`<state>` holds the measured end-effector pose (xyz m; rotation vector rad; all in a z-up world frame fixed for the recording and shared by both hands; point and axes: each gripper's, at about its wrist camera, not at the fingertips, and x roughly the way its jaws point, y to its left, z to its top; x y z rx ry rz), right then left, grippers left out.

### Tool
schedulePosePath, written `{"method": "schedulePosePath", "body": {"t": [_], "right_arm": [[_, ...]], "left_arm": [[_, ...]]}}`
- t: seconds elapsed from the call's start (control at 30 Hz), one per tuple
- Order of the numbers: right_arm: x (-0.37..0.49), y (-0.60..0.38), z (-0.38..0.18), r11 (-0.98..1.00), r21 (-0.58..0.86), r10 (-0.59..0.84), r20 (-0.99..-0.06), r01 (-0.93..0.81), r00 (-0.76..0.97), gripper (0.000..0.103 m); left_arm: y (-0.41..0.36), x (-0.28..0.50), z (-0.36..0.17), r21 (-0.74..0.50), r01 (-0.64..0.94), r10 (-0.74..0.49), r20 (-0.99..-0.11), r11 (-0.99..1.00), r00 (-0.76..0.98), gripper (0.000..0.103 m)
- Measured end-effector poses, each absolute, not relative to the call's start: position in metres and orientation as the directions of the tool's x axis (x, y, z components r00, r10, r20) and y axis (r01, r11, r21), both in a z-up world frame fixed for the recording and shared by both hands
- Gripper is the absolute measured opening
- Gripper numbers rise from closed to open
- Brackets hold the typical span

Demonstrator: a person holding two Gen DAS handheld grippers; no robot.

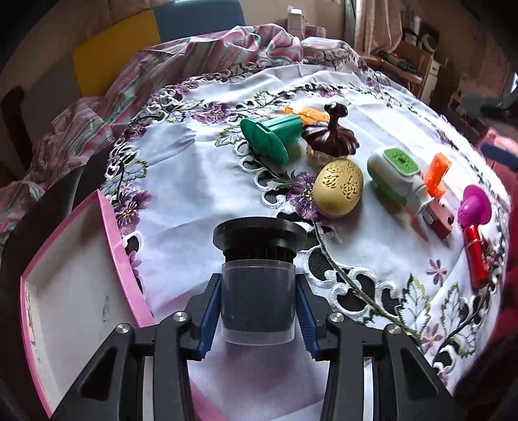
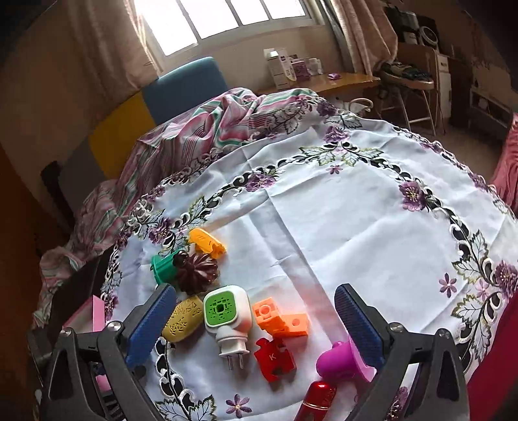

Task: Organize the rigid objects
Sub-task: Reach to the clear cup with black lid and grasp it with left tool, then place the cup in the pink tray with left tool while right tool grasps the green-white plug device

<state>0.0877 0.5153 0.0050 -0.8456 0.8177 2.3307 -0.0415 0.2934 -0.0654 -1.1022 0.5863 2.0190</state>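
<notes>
Your left gripper (image 1: 258, 311) clamps a dark ribbed-cap jar (image 1: 258, 275) between its blue pads, above the cloth just right of the pink box (image 1: 110, 233). Your right gripper (image 2: 255, 320) hangs wide open, holding nothing, over the plug (image 2: 228, 319), orange blocks (image 2: 281, 319) and red piece (image 2: 275, 358). An embroidered white cloth (image 2: 340, 210) covers the table; a window (image 2: 226, 19) lights the room behind.

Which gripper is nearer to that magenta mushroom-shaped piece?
Right. The right gripper hangs open just over the magenta piece, beside its right finger. The left gripper, holding a dark cylinder, sits well left of it.
</notes>
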Motion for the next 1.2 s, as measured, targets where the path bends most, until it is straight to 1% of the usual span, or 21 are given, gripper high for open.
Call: {"method": "schedulePosePath", "body": {"t": [0.13,0.37,0.43,0.5,0.63,0.73,0.83,0.87,0.9,0.97,1.1,1.2], "right_arm": [[0.086,0.518,0.003,-0.674,0.364,0.252,-0.706,-0.644,-0.662,0.095],[0.063,0.494,-0.008,-0.768,0.303,0.164,-0.759,-0.565,-0.630,0.094],[0.053,0.484,-0.014,-0.802,0.264,0.142,-0.786,-0.536,-0.601,0.094],[0.044,0.473,-0.018,-0.836,0.216,0.134,-0.811,-0.504,-0.570,0.090],[0.020,0.462,-0.024,-0.879,0.093,0.176,-0.848,-0.468,-0.500,0.087],[0.002,0.466,-0.035,-0.890,0.027,0.204,-0.870,-0.456,-0.449,0.082],[-0.008,0.476,-0.049,-0.885,0.001,0.209,-0.892,-0.465,-0.401,0.081],[-0.010,0.479,-0.053,-0.885,-0.003,0.207,-0.898,-0.466,-0.388,0.078],[-0.012,0.481,-0.057,-0.884,-0.006,0.203,-0.905,-0.467,-0.373,0.067],[-0.013,0.483,-0.064,-0.883,0.010,0.176,-0.920,-0.470,-0.351,0.053],[-0.012,0.483,-0.067,-0.882,0.005,0.179,-0.921,-0.472,-0.345,0.053],[-0.011,0.484,-0.067,-0.881,0.013,0.172,-0.922,-0.473,-0.346,0.053]], "left_arm": [[0.279,-0.030,-0.050,0.001,-0.765,0.439,-0.818,-0.644,-0.371,0.044],[0.250,-0.009,-0.032,-0.088,-0.740,0.501,-0.788,-0.667,-0.358,0.044],[0.239,-0.006,-0.026,-0.101,-0.730,0.510,-0.779,-0.676,-0.365,0.044],[0.230,-0.005,-0.023,-0.107,-0.723,0.514,-0.774,-0.682,-0.370,0.044],[0.209,-0.009,-0.018,-0.117,-0.693,0.510,-0.764,-0.711,-0.394,0.044],[0.191,-0.018,-0.017,-0.139,-0.657,0.504,-0.762,-0.741,-0.407,0.044],[0.169,-0.030,-0.017,-0.143,-0.614,0.482,-0.763,-0.776,-0.431,0.044],[0.162,-0.034,-0.018,-0.144,-0.598,0.473,-0.762,-0.789,-0.441,0.044],[0.154,-0.040,-0.018,-0.146,-0.580,0.464,-0.764,-0.801,-0.449,0.044],[0.139,-0.053,-0.020,-0.159,-0.535,0.443,-0.770,-0.830,-0.459,0.044],[0.115,-0.073,-0.028,-0.167,-0.457,0.399,-0.783,-0.874,-0.477,0.044],[0.105,-0.084,-0.033,-0.143,-0.420,0.360,-0.789,-0.896,-0.498,0.044]]}}
